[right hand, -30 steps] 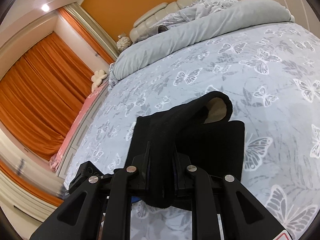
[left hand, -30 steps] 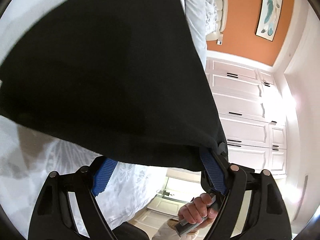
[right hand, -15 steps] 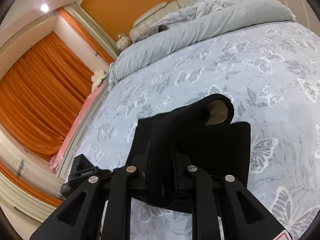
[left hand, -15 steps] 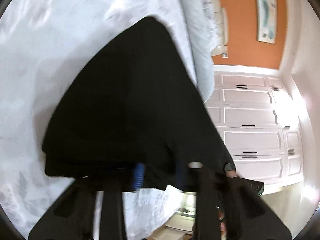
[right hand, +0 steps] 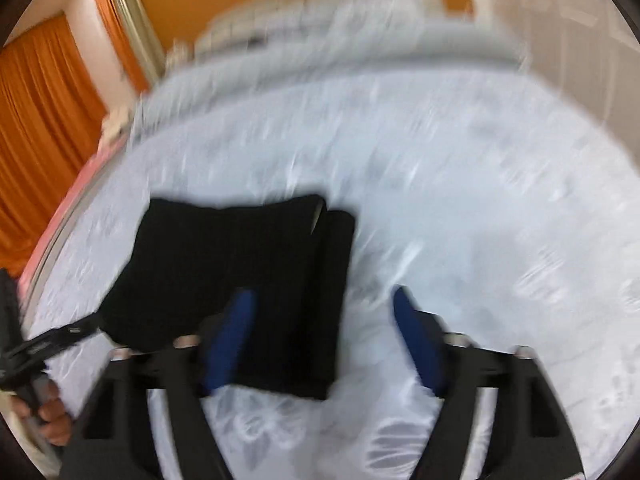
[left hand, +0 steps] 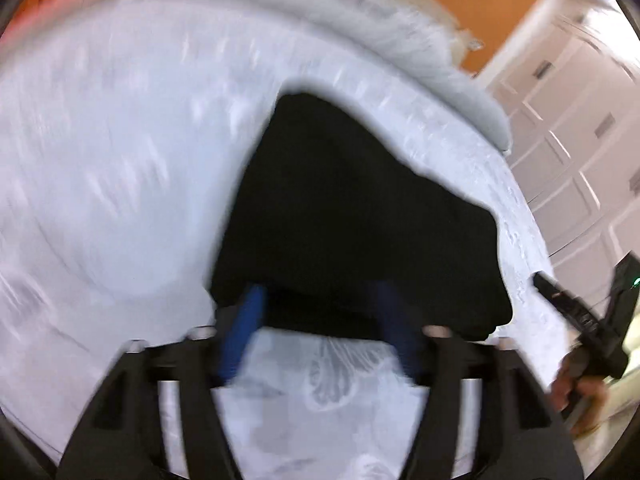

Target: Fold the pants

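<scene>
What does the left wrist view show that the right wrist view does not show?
Only the left wrist view shows the white cabinet doors and the person's right hand. Only the right wrist view shows the orange curtain and the person's left hand. Both show the folded black pants on the butterfly-print bed cover, between open jaws, not gripped.

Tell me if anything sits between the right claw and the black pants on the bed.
Nothing visible does. The right claw stands open right at the near edge of the folded black pants, one blue finger over the cloth, the other over bare bedspread. No other item lies on the bed near them.
</scene>
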The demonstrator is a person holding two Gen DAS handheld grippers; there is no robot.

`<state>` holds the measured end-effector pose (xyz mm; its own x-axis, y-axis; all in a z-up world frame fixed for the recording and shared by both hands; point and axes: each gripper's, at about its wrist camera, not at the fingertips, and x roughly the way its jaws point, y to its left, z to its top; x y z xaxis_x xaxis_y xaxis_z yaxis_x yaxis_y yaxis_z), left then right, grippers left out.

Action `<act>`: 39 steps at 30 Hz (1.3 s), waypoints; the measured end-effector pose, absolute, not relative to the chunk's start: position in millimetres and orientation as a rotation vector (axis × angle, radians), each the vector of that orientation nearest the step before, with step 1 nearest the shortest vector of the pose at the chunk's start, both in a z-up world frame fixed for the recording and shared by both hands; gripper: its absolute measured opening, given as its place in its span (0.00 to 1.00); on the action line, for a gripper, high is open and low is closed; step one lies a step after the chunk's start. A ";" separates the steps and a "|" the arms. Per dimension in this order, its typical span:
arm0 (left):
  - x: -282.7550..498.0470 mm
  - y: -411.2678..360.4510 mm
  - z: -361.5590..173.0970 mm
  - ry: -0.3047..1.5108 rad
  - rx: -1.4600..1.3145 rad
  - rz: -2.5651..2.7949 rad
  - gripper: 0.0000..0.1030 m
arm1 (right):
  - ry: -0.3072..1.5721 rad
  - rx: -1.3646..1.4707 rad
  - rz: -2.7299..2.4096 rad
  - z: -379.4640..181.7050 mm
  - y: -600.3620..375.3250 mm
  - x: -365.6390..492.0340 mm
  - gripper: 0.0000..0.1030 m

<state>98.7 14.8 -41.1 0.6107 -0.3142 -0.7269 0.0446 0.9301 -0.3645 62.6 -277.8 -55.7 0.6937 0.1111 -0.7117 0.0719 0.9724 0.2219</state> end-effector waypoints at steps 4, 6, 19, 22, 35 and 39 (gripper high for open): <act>118.9 38.6 -10.0 0.761 -0.252 -0.099 0.94 | 0.894 0.322 0.068 -74.7 -281.3 79.3 0.73; 137.0 64.3 -21.6 0.816 -0.279 -0.060 0.95 | 0.976 0.381 0.110 -98.6 -275.5 98.4 0.74; 157.3 78.6 -72.9 1.064 -0.469 -0.346 0.17 | 0.954 0.534 0.320 -83.7 -240.9 90.2 0.29; 119.2 93.0 -40.5 1.051 -0.424 -0.419 0.15 | 0.950 0.512 0.371 -61.4 -243.4 54.1 0.30; 65.5 73.7 -14.9 0.878 -0.127 -0.221 0.78 | 0.820 0.380 0.137 -55.8 -264.1 8.6 0.67; 90.4 33.3 -20.2 0.844 0.018 -0.198 0.78 | 0.876 0.273 0.097 -75.0 -231.2 63.1 0.71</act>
